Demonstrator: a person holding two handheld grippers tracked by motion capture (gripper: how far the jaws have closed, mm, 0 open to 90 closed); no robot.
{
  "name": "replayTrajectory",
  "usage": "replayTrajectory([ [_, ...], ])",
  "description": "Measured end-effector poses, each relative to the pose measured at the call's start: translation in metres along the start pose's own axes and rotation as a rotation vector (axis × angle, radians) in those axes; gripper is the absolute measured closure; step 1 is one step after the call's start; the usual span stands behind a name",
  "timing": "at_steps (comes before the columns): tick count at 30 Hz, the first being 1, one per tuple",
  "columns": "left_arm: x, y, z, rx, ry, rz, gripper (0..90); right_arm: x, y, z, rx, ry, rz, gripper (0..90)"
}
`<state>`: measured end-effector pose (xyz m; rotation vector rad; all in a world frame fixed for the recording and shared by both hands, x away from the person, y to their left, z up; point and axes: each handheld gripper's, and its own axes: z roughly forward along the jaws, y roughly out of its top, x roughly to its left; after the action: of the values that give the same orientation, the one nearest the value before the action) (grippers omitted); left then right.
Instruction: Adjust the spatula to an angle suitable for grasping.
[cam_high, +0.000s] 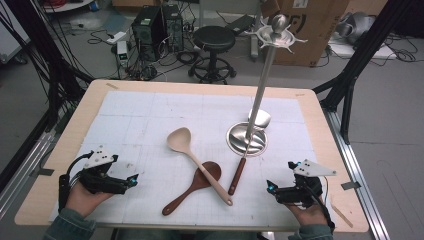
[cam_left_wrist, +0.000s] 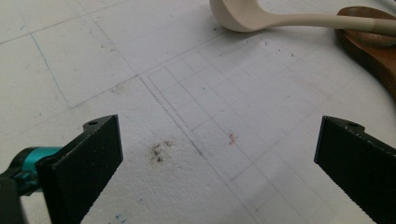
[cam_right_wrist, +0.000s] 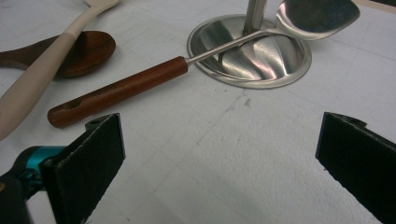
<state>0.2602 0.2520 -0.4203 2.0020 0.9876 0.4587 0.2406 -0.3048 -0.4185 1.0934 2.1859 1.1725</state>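
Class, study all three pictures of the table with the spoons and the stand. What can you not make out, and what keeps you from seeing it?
- Dark wooden spoon: the cream spoon lies across it in the high view, hiding part of its bowl.
- Stand: the right gripper view's top edge cuts off its pole.
- Metal spatula: its blade blends into the stand's shiny base in the high view.
- Cream spoon's handle end: cut off by the left gripper view's right edge.

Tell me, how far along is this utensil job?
Nothing looks done: the stand's hooks are bare. The cream spoon, dark wooden spoon and metal spatula lie on the mat. Nothing is in hand: left gripper and right gripper rest open. Probably all three remain to be hung.
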Motion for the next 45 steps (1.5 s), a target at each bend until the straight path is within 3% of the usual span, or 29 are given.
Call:
replayTrajectory([
  [45, -0.0018, 0.0001, 0.0022, -0.004, -0.015, 0.003, 1.6, 0.0013, 0.0032, 0.0, 0.003, 0.032, -0.012, 0.3],
])
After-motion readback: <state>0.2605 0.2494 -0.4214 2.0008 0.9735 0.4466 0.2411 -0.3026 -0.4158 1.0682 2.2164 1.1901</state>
